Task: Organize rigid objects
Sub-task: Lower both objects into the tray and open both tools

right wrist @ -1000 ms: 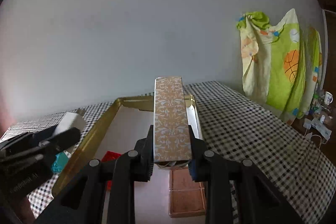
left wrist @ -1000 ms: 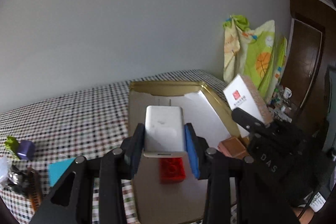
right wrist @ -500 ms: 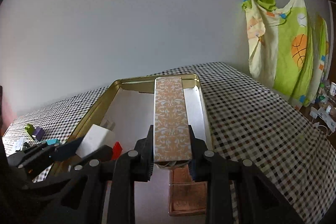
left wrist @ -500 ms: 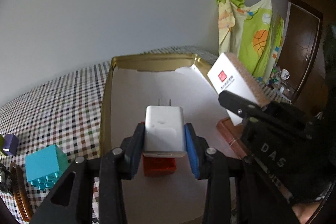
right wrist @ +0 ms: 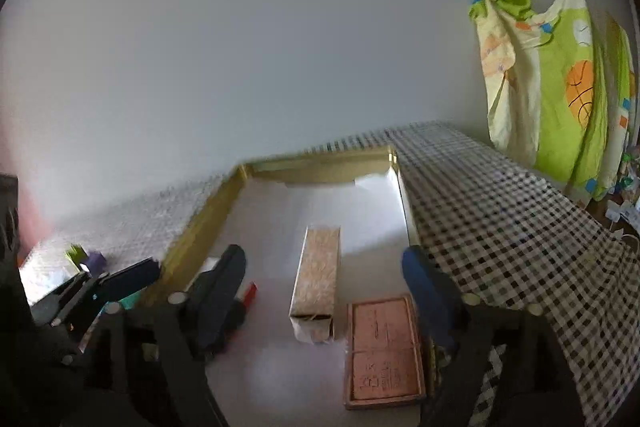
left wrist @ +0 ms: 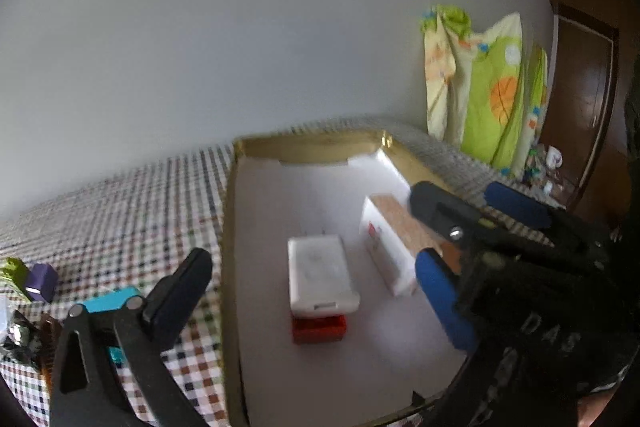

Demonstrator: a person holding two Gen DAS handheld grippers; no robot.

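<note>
A plain pale wall is seen behind a surface covered in a dark-and-white checked cloth, with a green and yellow patterned fabric hung at the right. On the surface a gold-rimmed tray lined in white is placed.

The left tool is held over the tray with its jaws spread wide; they have just been opening, and nothing is pressed by its pads. Between them, lying in the tray, a white charger is seen resting on top of a red brick. The right tool is likewise parted, its jaws having just been opening, and no pad is touching anything. Between its fingers a long patterned box is lying in the tray, just to the right of the charger and apart from it. Beside the box, toward the tray's right wall, a flat brown box is laid.

Outside the tray, on the cloth to the left, a turquoise block, a small purple block and a green piece are found.
</note>
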